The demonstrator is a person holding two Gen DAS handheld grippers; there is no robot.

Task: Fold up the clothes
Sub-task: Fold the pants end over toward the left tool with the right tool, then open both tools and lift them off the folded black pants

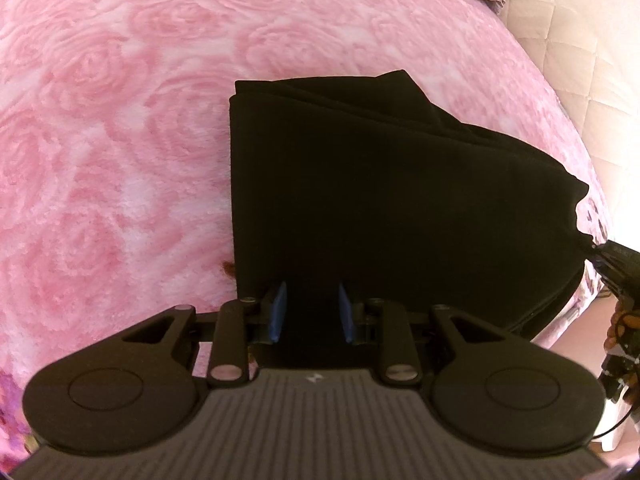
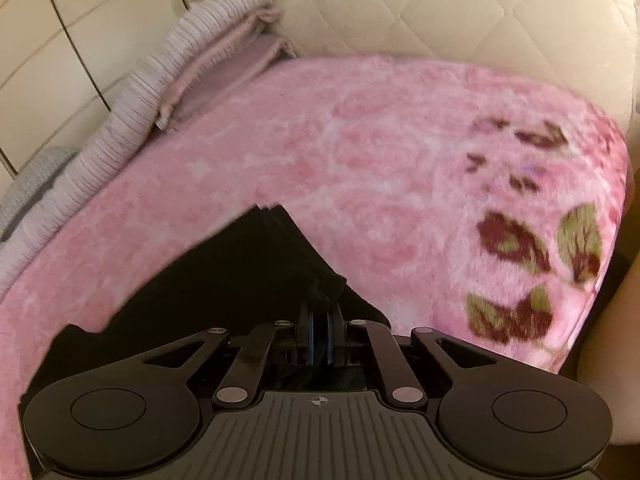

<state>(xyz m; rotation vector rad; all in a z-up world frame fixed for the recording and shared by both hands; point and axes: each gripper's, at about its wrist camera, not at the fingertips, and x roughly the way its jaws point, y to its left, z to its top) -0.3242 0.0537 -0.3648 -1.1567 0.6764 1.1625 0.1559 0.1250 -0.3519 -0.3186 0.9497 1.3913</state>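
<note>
A black garment [image 1: 384, 196] lies folded in several layers on the pink bed cover, with its far edge stacked and its right corner drawn up into a point. My left gripper [image 1: 313, 309] holds the garment's near edge, a thick fold of black cloth filling the gap between its blue pads [image 1: 279, 308]. At the far right of the left wrist view the right gripper's tip [image 1: 610, 254] pinches that drawn-up corner. In the right wrist view my right gripper [image 2: 319, 322] is shut on a bunched bit of the black garment [image 2: 240, 272], which spreads away to the left.
The pink rose-patterned fleece cover [image 1: 120, 128] spreads all around. Striped pillows and folded bedding [image 2: 132, 92] line its far left edge, beside cream cabinet doors [image 2: 60, 40]. A quilted cream headboard [image 2: 460, 8] stands behind. The bed's edge [image 2: 600, 264] drops off at the right.
</note>
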